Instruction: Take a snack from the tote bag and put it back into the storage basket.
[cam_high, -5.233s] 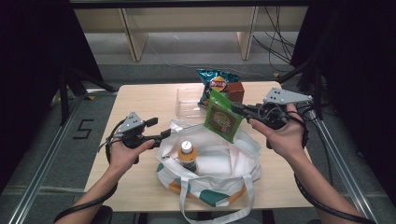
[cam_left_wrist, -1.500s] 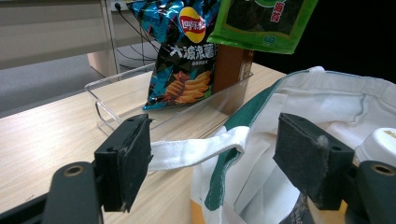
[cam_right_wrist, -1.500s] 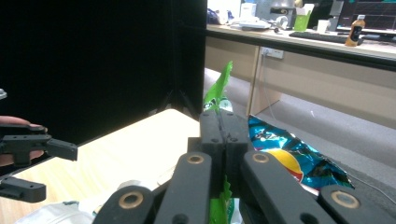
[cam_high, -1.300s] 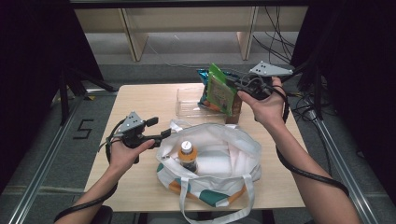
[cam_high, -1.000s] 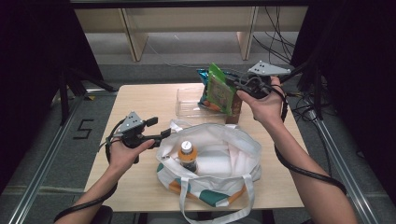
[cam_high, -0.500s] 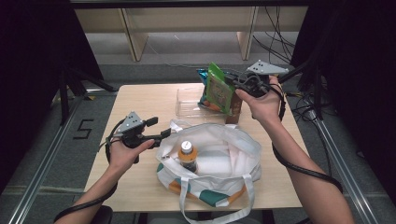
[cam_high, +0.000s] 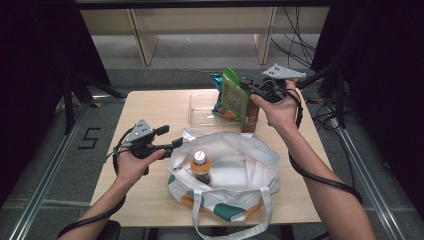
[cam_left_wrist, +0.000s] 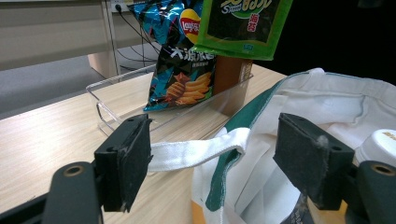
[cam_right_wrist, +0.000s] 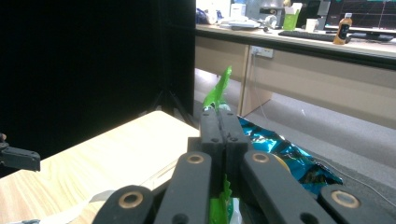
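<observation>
Right gripper (cam_high: 248, 89) had its fingers pinched on the top edge of the green snack pouch (cam_high: 233, 94), hanging over the clear tray (cam_high: 200, 112) at the desk's far edge. Light, crinkly, slippery film, so grip the seam. Left gripper (cam_high: 176, 143) had its fingers spread around the tote bag (cam_high: 250, 160) handle.

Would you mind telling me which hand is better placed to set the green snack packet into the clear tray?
The right: its gripper already clamps the green snack packet above the clear tray. The left gripper sits open by the tote bag.
</observation>
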